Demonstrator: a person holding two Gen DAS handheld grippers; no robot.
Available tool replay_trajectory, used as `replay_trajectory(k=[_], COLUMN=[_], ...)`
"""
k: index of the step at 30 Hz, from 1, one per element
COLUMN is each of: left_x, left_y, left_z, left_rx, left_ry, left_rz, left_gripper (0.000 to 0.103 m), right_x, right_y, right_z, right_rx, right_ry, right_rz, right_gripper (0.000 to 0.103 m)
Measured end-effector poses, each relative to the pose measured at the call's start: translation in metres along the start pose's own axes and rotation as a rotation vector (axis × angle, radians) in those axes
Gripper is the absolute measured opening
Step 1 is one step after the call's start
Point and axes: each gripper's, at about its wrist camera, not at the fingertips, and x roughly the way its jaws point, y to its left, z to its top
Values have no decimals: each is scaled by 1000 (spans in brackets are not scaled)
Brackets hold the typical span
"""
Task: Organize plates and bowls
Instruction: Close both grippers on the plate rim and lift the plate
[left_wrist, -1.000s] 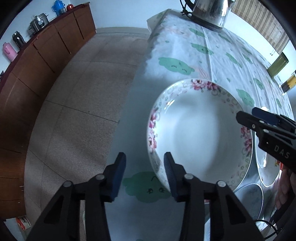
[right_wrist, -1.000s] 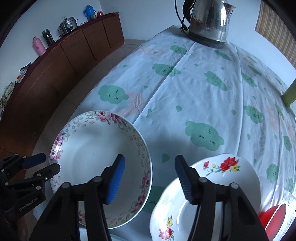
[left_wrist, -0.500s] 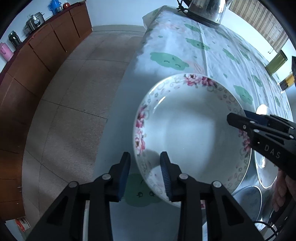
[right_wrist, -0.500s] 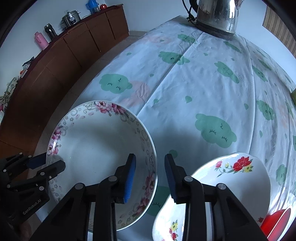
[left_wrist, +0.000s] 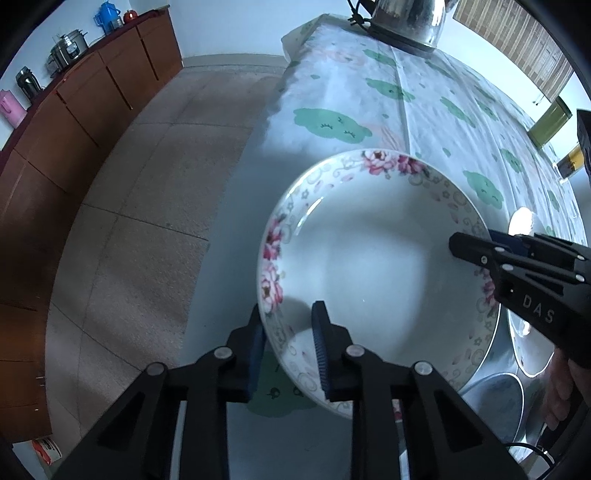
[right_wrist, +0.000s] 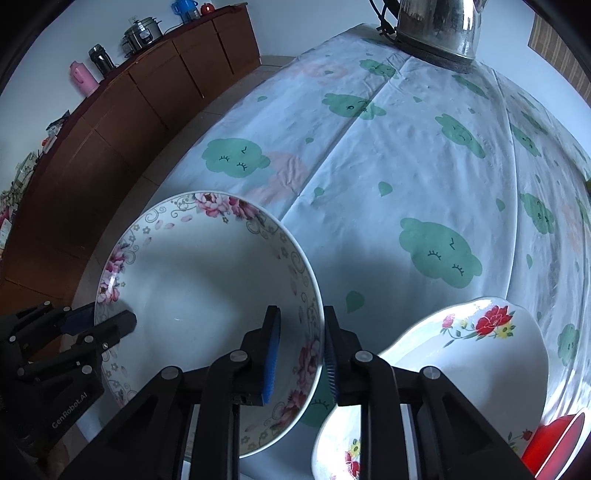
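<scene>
— both tongs closed in since a second ago?
— yes. left tongs (left_wrist: 286, 332) and right tongs (right_wrist: 301, 347) each pinch opposite rims of the pink-flowered bowl (right_wrist: 199, 295), beside the red-flowered plate (right_wrist: 461, 369).

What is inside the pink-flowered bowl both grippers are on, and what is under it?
Inside the pink-flowered bowl there is only bare white glaze, plus one finger each of the left gripper and right gripper, which straddle its rim. Beneath shows the cloud-print tablecloth; whatever lies directly under its base is covered.
</scene>
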Motion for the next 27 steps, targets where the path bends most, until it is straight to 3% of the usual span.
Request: replay_trajectory(k=[12,27], left_x=[-5,-16], left_y=[-2,-7], left_z=[4,5], left_rx=[34,51], left_ry=[-23,-35], left_rz=[57,80], left_gripper=[12,11], right_x=[-5,-16], right_y=[1,0], right_z=[-4,-3], right_rx=[-1,3], right_ry=[5,-6], right_rz=[-15,-7], right_gripper=[21,20])
